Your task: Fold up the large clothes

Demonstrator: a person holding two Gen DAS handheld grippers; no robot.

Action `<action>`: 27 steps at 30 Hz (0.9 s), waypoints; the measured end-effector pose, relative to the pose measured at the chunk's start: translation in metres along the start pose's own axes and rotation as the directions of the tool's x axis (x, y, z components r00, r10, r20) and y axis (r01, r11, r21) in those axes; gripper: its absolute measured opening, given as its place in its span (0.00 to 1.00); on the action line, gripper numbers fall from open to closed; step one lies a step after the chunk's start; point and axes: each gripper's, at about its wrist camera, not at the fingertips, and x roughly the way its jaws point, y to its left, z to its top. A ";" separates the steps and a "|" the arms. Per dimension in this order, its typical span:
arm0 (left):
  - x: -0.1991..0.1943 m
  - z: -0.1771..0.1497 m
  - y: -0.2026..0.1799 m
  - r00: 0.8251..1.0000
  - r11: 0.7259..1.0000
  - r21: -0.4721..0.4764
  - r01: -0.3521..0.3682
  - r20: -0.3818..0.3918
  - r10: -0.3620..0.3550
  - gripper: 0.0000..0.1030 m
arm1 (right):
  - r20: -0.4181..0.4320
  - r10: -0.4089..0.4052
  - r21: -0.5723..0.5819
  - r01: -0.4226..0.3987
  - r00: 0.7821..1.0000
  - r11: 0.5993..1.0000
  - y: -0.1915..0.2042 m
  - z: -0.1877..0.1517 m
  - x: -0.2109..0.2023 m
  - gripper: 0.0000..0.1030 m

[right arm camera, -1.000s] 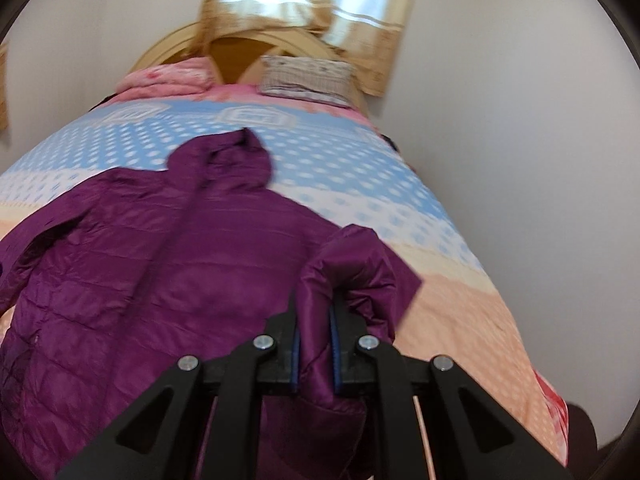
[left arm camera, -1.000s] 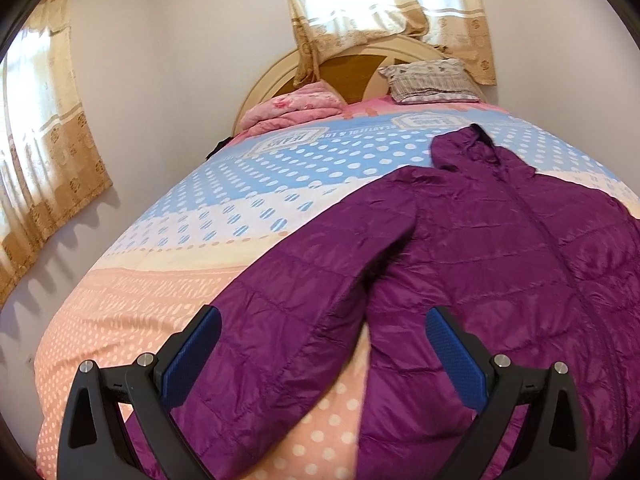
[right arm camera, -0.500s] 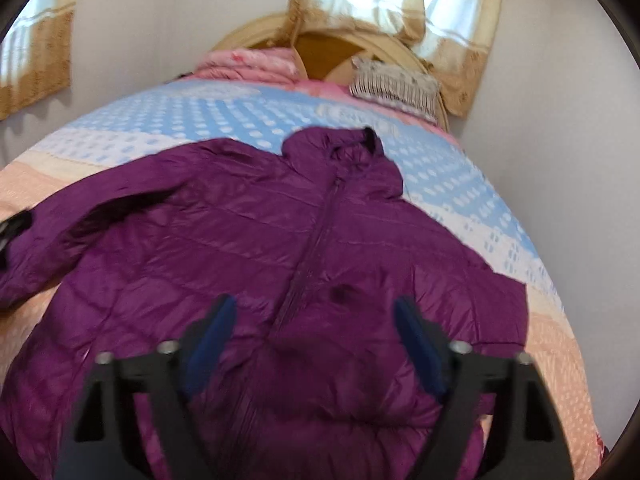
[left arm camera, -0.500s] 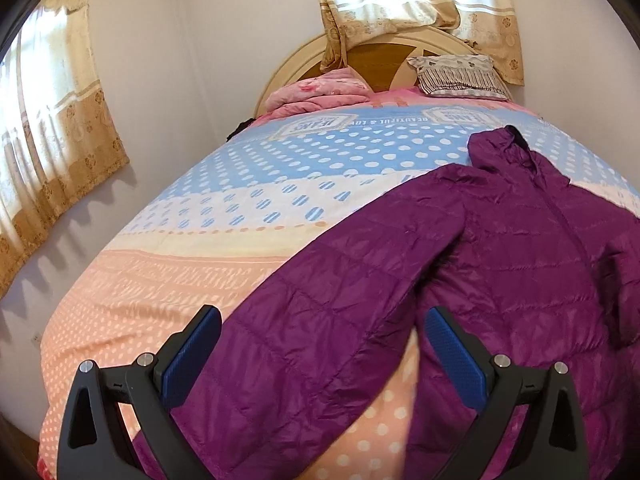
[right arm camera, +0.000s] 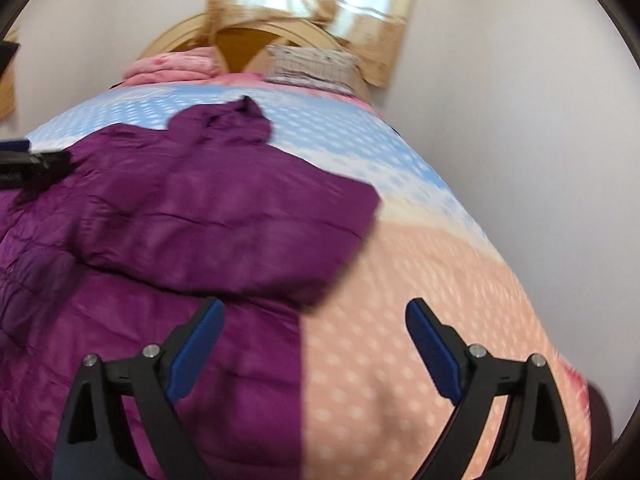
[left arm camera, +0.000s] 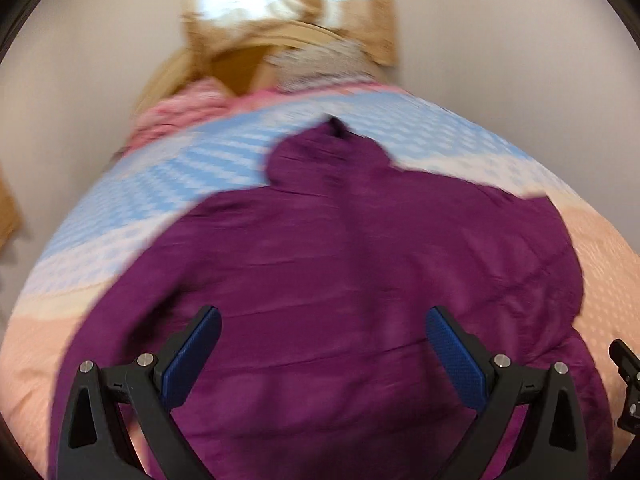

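Observation:
A purple quilted hooded jacket (left arm camera: 340,248) lies spread on the bed, hood (left arm camera: 328,156) toward the headboard. My left gripper (left arm camera: 323,316) hovers open above the jacket's body with nothing between its blue pads. In the right wrist view, one sleeve (right arm camera: 248,240) lies folded across the jacket (right arm camera: 120,320). My right gripper (right arm camera: 315,306) hangs over the jacket's right edge and the bedspread; its jaws are opening and nothing is between them. The left gripper's tip (right arm camera: 32,160) shows at the left edge of that view. Both views are blurred.
The bedspread (right arm camera: 420,280) is dotted, blue at the far end and peach near me. A striped pillow (right arm camera: 308,62) and a pink folded blanket (right arm camera: 172,66) lie by the wooden headboard (right arm camera: 240,44). A white wall (right arm camera: 520,120) runs close along the bed's right side.
My right gripper has let go of the sleeve and opened; the sleeve now lies folded over the jacket. My left gripper has swung right, from the left sleeve to over the jacket's body.

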 end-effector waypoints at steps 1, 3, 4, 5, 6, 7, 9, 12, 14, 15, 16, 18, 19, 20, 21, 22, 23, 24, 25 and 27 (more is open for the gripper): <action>0.015 0.001 -0.015 1.000 0.999 0.038 -0.022 -0.015 0.022 0.98 | -0.002 -0.006 0.001 0.006 1.000 1.000 -0.003 -0.003 0.000 0.91; 0.036 0.003 -0.034 0.999 0.996 0.082 -0.018 -0.031 0.021 0.62 | -0.002 -0.012 -0.005 0.012 1.000 1.000 -0.007 -0.009 0.000 0.91; 0.042 0.004 -0.038 0.999 0.996 0.093 -0.013 -0.043 0.017 0.09 | -0.002 -0.015 -0.007 0.015 1.000 1.000 -0.009 -0.011 0.001 0.91; 0.046 0.006 -0.040 0.998 0.995 0.097 0.002 -0.068 0.004 0.06 | -0.004 -0.018 -0.009 0.018 1.000 1.000 -0.010 -0.014 0.001 0.91; 0.040 0.012 -0.037 0.999 0.997 0.076 0.001 -0.045 0.003 0.06 | -0.006 -0.019 -0.007 0.019 1.000 1.000 -0.014 -0.019 0.000 0.91; 0.031 0.017 -0.033 1.000 0.998 0.070 -0.004 -0.006 0.004 0.06 | -0.011 -0.018 -0.002 0.018 1.000 1.000 -0.017 -0.021 0.003 0.91; 0.007 0.029 -0.021 0.996 0.996 0.078 -0.046 0.086 0.039 0.06 | -0.014 -0.015 0.008 0.015 1.000 1.000 -0.023 -0.026 0.004 0.91; -0.028 0.046 0.013 0.980 0.995 0.032 -0.091 0.178 0.084 0.06 | -0.021 -0.010 0.019 0.010 1.000 1.000 -0.025 -0.030 0.008 0.91; -0.041 0.051 0.034 0.967 0.990 0.012 -0.143 0.216 0.137 0.06 | -0.024 -0.003 0.015 0.003 1.000 1.000 -0.020 -0.029 0.011 0.91; -0.045 0.052 0.045 0.960 0.985 0.000 -0.170 0.227 0.166 0.06 | -0.026 0.003 0.010 -0.002 1.000 1.000 -0.017 -0.029 0.012 0.91; -0.047 0.050 0.060 0.952 0.979 -0.022 -0.203 0.231 0.202 0.06 | -0.028 0.007 0.003 -0.007 1.000 1.000 -0.013 -0.028 0.012 0.91; -0.039 0.041 0.084 0.943 0.963 -0.030 -0.268 0.195 0.268 0.06 | -0.032 0.009 -0.006 -0.009 0.999 1.000 -0.008 -0.026 0.013 0.91; -0.031 0.033 0.093 0.943 0.958 -0.033 -0.286 0.166 0.287 0.06 | -0.034 0.010 -0.009 -0.010 0.999 1.000 -0.006 -0.027 0.012 0.91; -0.025 0.029 0.098 0.944 0.956 -0.036 -0.292 0.146 0.294 0.06 | -0.040 0.013 -0.011 -0.014 0.999 1.000 -0.005 -0.026 0.013 0.91; -0.010 0.018 0.103 0.949 0.955 -0.028 -0.296 0.110 0.297 0.06 | -0.051 0.018 -0.009 -0.019 0.999 1.000 -0.005 -0.022 0.014 0.90; 0.002 0.012 0.105 0.947 0.951 -0.010 -0.310 0.089 0.309 0.06 | -0.058 0.025 -0.002 -0.026 0.998 1.000 -0.006 -0.019 0.015 0.87; 0.012 0.004 0.106 0.942 0.944 0.005 -0.330 0.070 0.329 0.07 | -0.065 0.032 0.004 -0.032 0.997 0.999 -0.006 -0.015 0.016 0.77; 0.024 -0.004 0.108 0.939 0.940 0.007 -0.342 0.049 0.342 0.08 | -0.076 0.046 0.015 -0.045 0.996 0.999 -0.008 -0.009 0.018 0.70; 0.030 -0.009 0.109 0.940 0.940 -0.002 -0.340 0.037 0.340 0.09 | -0.093 0.073 0.038 -0.070 0.993 0.997 -0.012 0.002 0.021 0.56; 0.044 -0.017 0.111 0.947 0.947 -0.025 -0.322 -0.009 0.322 0.12 | -0.098 0.122 0.082 -0.114 0.988 0.990 -0.017 0.021 0.025 0.46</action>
